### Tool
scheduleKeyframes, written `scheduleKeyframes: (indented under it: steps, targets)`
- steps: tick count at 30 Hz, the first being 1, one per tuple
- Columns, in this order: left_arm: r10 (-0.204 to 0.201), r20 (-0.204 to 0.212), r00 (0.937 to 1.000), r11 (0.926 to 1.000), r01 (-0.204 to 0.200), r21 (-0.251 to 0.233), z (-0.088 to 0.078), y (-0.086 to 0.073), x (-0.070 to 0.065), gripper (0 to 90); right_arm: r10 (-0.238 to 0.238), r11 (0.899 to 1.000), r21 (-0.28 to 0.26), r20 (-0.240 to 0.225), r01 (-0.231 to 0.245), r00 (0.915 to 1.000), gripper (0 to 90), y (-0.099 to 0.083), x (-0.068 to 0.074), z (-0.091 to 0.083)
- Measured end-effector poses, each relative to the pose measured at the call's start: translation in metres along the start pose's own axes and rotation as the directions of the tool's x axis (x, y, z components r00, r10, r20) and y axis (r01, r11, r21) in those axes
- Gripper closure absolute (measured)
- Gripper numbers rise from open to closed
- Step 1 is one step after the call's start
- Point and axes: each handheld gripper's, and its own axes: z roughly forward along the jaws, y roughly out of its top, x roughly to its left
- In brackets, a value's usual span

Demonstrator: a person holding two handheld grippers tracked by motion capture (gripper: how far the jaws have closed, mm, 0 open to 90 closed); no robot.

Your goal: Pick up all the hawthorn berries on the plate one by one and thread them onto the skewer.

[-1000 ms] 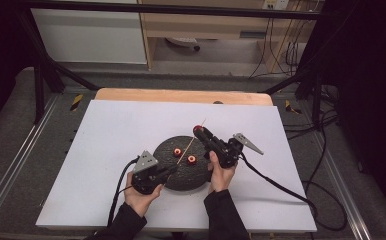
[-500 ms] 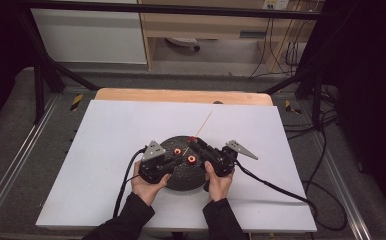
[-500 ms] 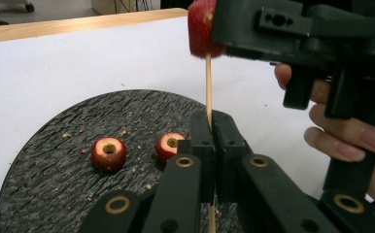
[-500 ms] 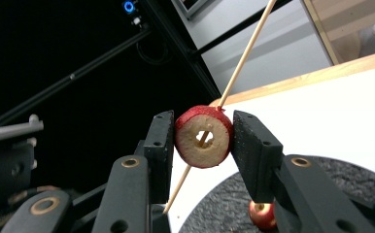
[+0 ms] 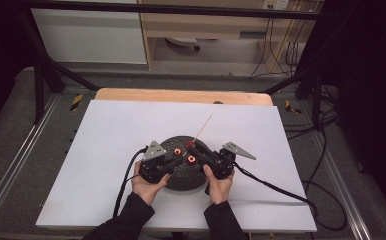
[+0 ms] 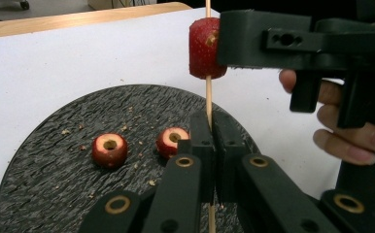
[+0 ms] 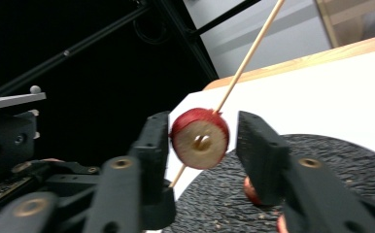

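Observation:
My left gripper (image 6: 209,121) is shut on a thin wooden skewer (image 6: 208,97), which points up and away. A red fruit slice (image 6: 204,48) is threaded on the skewer above the left jaws. My right gripper (image 7: 202,143) straddles this slice (image 7: 197,138). Its jaws have just been opening, and a gap shows on the right side of the slice. Two more red slices (image 6: 110,149) (image 6: 172,141) lie on the round black slate plate (image 6: 40,184). In the high view both grippers (image 5: 173,161) (image 5: 191,146) meet over the plate (image 5: 181,180).
The plate sits on a white board (image 5: 106,150) over a wooden table (image 5: 181,95). Crumbs lie scattered on the slate. Cables (image 5: 281,187) trail from both grippers across the board. Black frame posts stand at the back.
Both hands have drawn closer together over the plate. The skewer with its slice has come down and slightly left toward the plate.

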Motion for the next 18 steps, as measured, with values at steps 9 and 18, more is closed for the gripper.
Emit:
scheduleKeyframes:
  steps: [9, 18]
  targets:
    - [0.011, -0.008, 0.9999, 0.9996, -0.011, 0.027, -0.012, -0.01, 0.011, 87.9, -0.065, 0.996, 0.065, 0.055, 0.062, 0.9964, 24.9, 0.019, -0.014, -0.02]
    - [0.033, -0.004, 0.9994, 0.9973, -0.033, 0.066, -0.029, -0.021, 0.022, 87.9, -0.135, 0.968, 0.225, 0.089, 0.113, 0.9868, 5.3, 0.032, -0.027, -0.03]
